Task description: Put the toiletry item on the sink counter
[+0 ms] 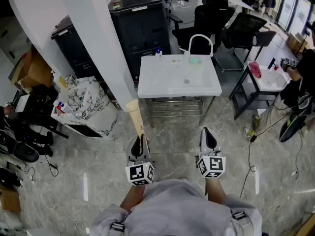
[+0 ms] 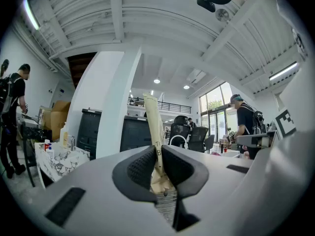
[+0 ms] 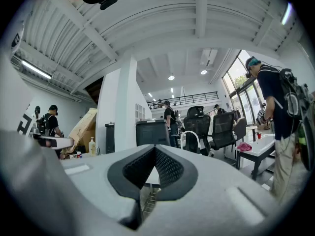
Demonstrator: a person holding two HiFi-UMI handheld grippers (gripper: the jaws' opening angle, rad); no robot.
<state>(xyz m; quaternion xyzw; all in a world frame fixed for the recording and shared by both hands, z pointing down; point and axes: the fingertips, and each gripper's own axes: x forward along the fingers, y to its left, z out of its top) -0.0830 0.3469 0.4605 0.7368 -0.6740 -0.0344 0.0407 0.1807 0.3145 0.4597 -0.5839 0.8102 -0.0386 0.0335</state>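
The lower end of the tan toiletry item [image 2: 153, 124] is hidden between the closed jaws of the left gripper [image 2: 157, 154] — its print is only partly seen. On the sink counter [image 1: 162, 86], the small green object [image 1: 195, 60] cannot be identified at this size

Head view: high, steeply down over person's chest. Left gripper [image 1: 141, 140] and right gripper [image 1: 206, 134] close below lens, sink counter [image 1: 147, 90] farther off at 12 o'clock.

Left gripper view: low, level, lens just behind jaws clamped on tube [image 2: 153, 127].

Right gripper view: same height and heading, jaws together.

All three share tap [image 1: 201, 35] at 12, pillar [image 1: 98, 43] at 11, office chairs [image 1: 206, 21] at 1.
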